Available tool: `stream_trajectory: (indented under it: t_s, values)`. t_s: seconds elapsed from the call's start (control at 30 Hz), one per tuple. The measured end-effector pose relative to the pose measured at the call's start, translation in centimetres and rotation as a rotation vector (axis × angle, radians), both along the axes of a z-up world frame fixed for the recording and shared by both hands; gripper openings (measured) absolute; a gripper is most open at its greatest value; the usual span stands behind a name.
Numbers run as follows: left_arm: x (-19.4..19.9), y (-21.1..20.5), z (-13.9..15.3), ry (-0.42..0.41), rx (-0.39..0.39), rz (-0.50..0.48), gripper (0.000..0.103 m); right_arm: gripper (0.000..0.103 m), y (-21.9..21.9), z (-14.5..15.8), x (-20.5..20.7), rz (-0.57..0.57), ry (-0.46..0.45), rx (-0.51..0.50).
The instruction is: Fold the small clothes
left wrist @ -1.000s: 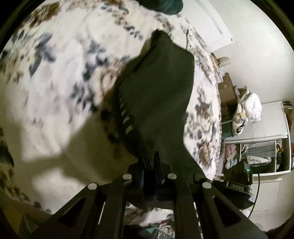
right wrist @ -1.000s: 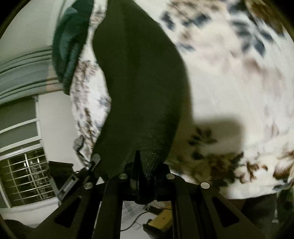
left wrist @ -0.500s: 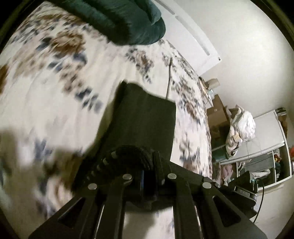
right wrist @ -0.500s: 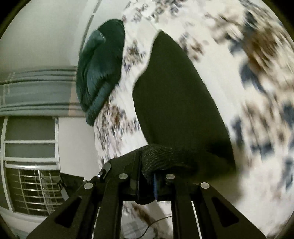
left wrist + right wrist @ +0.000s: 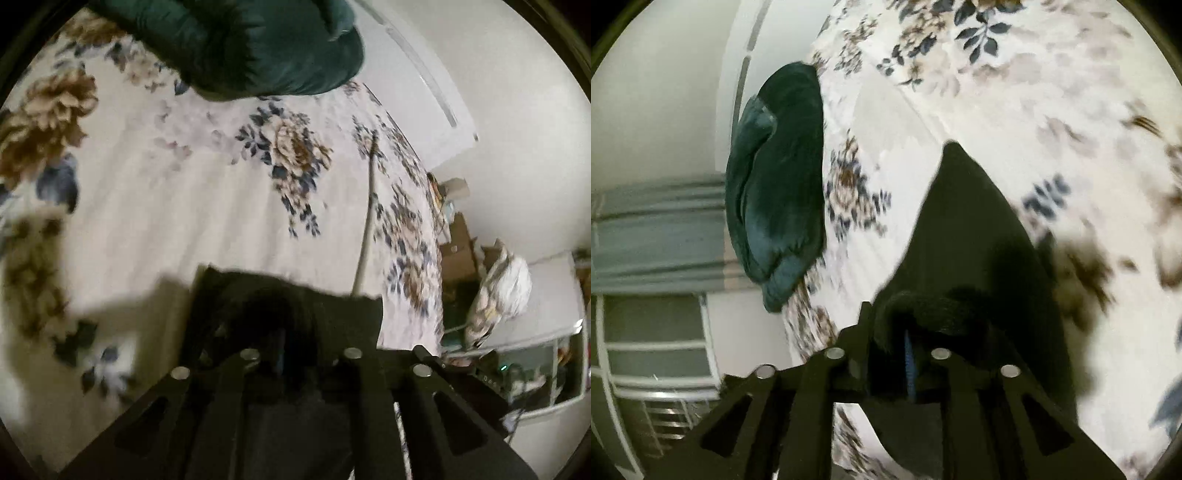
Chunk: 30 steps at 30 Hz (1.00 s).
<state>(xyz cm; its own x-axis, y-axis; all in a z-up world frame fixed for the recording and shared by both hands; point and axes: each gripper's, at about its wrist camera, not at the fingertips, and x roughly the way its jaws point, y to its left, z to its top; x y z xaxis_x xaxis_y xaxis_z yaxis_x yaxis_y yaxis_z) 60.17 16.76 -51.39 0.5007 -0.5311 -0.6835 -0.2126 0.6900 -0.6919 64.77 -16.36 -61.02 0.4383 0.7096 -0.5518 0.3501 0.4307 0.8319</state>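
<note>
A small black garment [image 5: 332, 314] lies on the floral bedspread [image 5: 184, 192], low in the left wrist view. My left gripper [image 5: 291, 354] is shut on its bunched near edge. In the right wrist view the same black garment [image 5: 967, 229] stretches away from me as a dark wedge over the bedspread [image 5: 1052, 92]. My right gripper [image 5: 905, 350] is shut on its rolled near edge. The fingertips of both grippers are hidden by the cloth.
A dark green quilted jacket [image 5: 258, 40] lies at the far end of the bed; it also shows in the right wrist view [image 5: 775, 206]. A thin pale stick [image 5: 369, 221] lies on the bed. Boxes, a white bundle [image 5: 498, 288] and shelves stand beyond the bed's right edge.
Both grippers have carried the garment's held edge forward and down over the rest of it. The visible stretch of cloth has shortened, and the green jacket has come closer.
</note>
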Motion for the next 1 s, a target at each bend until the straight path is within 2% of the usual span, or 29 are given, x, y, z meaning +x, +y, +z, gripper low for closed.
stream_trajectory:
  t_s: [0.03,0.07,0.1,0.13,0.2,0.27,0.33,0.4,0.43,0.53,0.6,0.67,0.7,0.8,0.87,1.0]
  values:
    - [0.5,0.5,-0.3,-0.005,-0.025,0.016,0.031,0.043,-0.2,-0.2,0.8,-0.014,-0.008,0.011]
    - [0.9,1.0,-0.5,-0.005,-0.036,0.036,0.035,0.053,-0.5,-0.3,1.4,-0.027,-0.022,0.023]
    - [1.2,1.4,-0.6,-0.01,-0.046,0.051,0.043,0.058,-0.6,-0.3,1.7,-0.027,-0.03,0.021]
    - [1.2,1.9,-0.7,-0.015,-0.063,0.067,0.046,0.059,-0.6,-0.1,2.2,-0.015,-0.035,0.007]
    - [0.8,2.5,-0.6,-0.017,-0.044,0.071,0.047,0.059,-0.6,0.2,2.5,0.034,-0.039,-0.051]
    - [-0.3,2.7,-0.4,-0.023,0.035,0.059,0.047,0.059,-0.6,0.4,2.0,0.085,-0.036,-0.123]
    - [-1.7,2.7,-0.5,0.004,0.093,0.045,0.047,0.059,-0.6,0.4,1.1,0.157,-0.032,-0.196]
    - [-4.6,2.5,-0.5,0.009,0.154,0.019,0.047,0.06,-0.7,0.2,-0.1,0.219,-0.027,-0.285]
    - [-6.5,2.3,-0.4,0.008,0.195,0.005,0.047,0.066,-0.8,0.0,-0.8,0.253,-0.023,-0.32]
    - [-12.3,2.0,-1.0,0.04,0.232,0.0,0.047,0.077,-1.2,-1.1,-2.2,0.345,0.003,-0.349]
    - [-15.4,2.0,-1.7,0.082,0.208,0.022,0.048,0.082,-1.4,-1.9,-2.3,0.4,0.017,-0.343]
    - [-19.2,2.0,-2.9,0.142,0.134,0.073,0.052,0.084,-1.5,-2.6,-1.7,0.444,0.02,-0.357]
    - [-20.8,1.9,-3.7,0.168,0.087,0.101,0.058,0.084,-1.4,-2.9,-1.3,0.466,0.021,-0.359]
    - [-23.7,0.8,-5.7,0.201,-0.08,0.173,0.061,0.089,-1.1,-4.0,0.6,0.523,0.031,-0.353]
    - [-24.0,-0.6,-7.2,0.196,-0.167,0.201,0.063,0.093,-0.6,-4.9,2.0,0.563,0.045,-0.301]
    - [-22.0,-3.3,-9.8,0.158,-0.228,0.221,0.063,0.094,0.4,-7.1,5.2,0.601,0.082,-0.208]
